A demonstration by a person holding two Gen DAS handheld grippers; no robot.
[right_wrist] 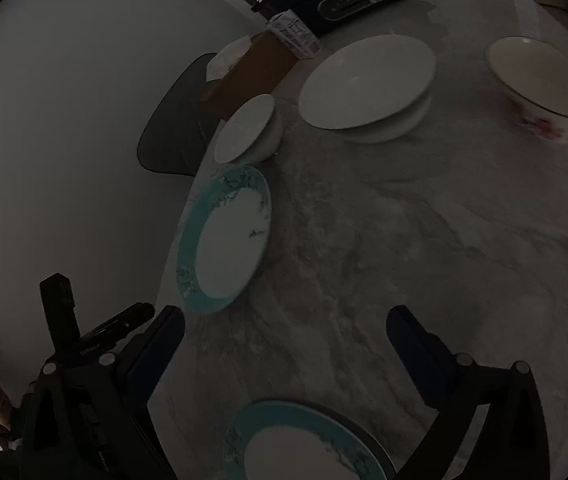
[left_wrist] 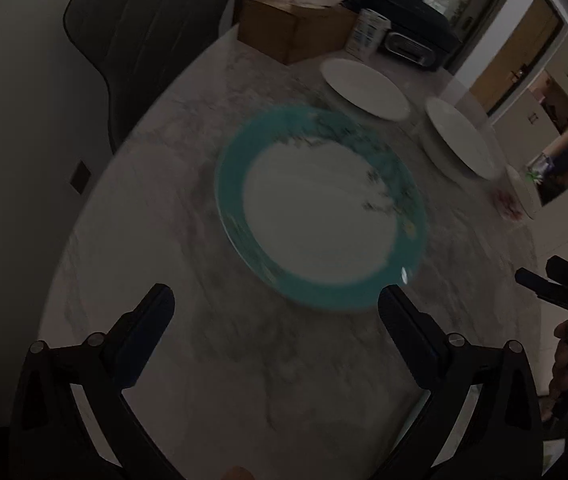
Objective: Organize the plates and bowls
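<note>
A teal-rimmed plate (left_wrist: 319, 208) lies on the marble table (left_wrist: 212, 360); it also shows in the right wrist view (right_wrist: 224, 240). My left gripper (left_wrist: 276, 300) is open and empty just short of its near rim. A second teal-rimmed plate (right_wrist: 307, 444) lies below my right gripper (right_wrist: 285, 318), which is open and empty above the table (right_wrist: 403, 240). Beyond are a small white bowl (right_wrist: 246, 128), a large white bowl (right_wrist: 367, 84) and a flower-patterned bowl (right_wrist: 543, 80). White bowls also show in the left wrist view (left_wrist: 363, 88) (left_wrist: 459, 140).
A wooden tissue box (left_wrist: 291, 26), a white canister (left_wrist: 365, 36) and a dark appliance (left_wrist: 411, 36) stand at the table's far end. A dark chair (left_wrist: 136, 40) stands to the left. The right gripper shows at the left view's right edge (left_wrist: 551, 286).
</note>
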